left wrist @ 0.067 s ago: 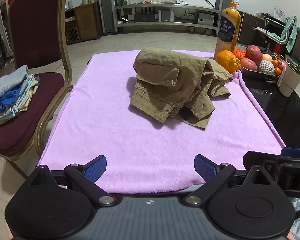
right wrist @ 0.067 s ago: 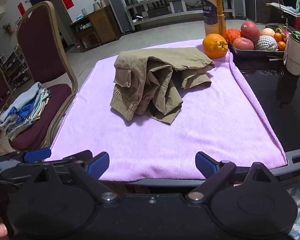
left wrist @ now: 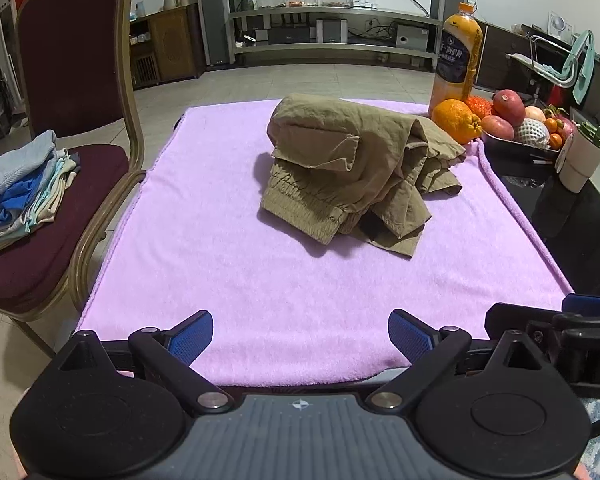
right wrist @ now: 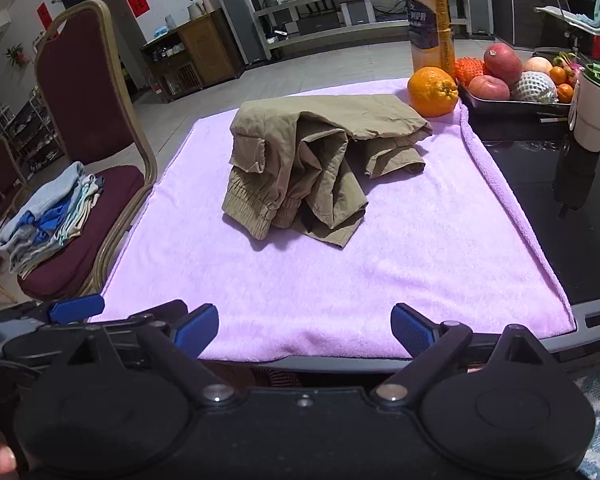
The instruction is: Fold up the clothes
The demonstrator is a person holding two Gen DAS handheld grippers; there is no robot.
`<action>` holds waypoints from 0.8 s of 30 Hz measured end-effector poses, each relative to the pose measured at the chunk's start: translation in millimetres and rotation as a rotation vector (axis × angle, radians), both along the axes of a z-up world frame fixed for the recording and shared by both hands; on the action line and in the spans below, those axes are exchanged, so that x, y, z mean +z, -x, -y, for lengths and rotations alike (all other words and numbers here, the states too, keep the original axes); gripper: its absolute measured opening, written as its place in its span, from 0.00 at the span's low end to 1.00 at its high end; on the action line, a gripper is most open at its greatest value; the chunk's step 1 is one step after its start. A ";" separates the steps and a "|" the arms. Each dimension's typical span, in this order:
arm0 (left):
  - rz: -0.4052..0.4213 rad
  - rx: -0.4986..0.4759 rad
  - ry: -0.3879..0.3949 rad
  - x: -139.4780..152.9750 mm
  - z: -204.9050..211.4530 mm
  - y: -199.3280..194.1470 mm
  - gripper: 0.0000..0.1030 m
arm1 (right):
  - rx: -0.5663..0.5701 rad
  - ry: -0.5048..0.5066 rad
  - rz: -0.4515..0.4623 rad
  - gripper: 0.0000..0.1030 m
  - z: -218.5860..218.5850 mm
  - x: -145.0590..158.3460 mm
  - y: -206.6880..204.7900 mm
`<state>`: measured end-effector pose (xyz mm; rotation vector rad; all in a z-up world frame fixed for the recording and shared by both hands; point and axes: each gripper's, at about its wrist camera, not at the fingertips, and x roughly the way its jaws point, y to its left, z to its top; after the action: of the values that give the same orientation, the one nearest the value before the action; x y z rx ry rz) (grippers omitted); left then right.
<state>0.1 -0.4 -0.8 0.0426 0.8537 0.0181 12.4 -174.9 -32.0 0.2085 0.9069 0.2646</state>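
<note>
Crumpled khaki trousers (left wrist: 352,168) lie in a heap on a lilac towel (left wrist: 260,272) that covers the table; they also show in the right wrist view (right wrist: 312,160) on the towel (right wrist: 340,272). My left gripper (left wrist: 300,334) is open and empty at the towel's near edge, well short of the trousers. My right gripper (right wrist: 304,330) is open and empty at the same near edge. Each gripper shows at the edge of the other's view.
A maroon chair (left wrist: 52,160) on the left holds a stack of folded clothes (left wrist: 24,184). At the far right stand a juice bottle (left wrist: 458,60), an orange (left wrist: 456,120), a fruit tray (left wrist: 520,144) and a white cup (left wrist: 580,160) on the black tabletop.
</note>
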 end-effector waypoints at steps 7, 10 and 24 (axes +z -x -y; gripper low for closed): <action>0.004 -0.004 0.008 -2.2 1.0 -0.2 0.93 | 0.003 0.023 -0.017 0.92 -3.3 -1.7 -3.2; 0.000 -0.006 0.010 -2.2 -0.3 -1.1 0.93 | 0.006 0.006 -0.011 0.92 -1.0 -4.2 0.0; 0.004 -0.007 -0.004 0.1 0.5 -0.5 0.93 | 0.008 -0.003 -0.027 0.92 -1.2 -6.1 -2.0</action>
<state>0.6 -0.8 -0.7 0.0490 0.8499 0.0134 14.4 -173.7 -38.1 0.2115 0.9345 0.2705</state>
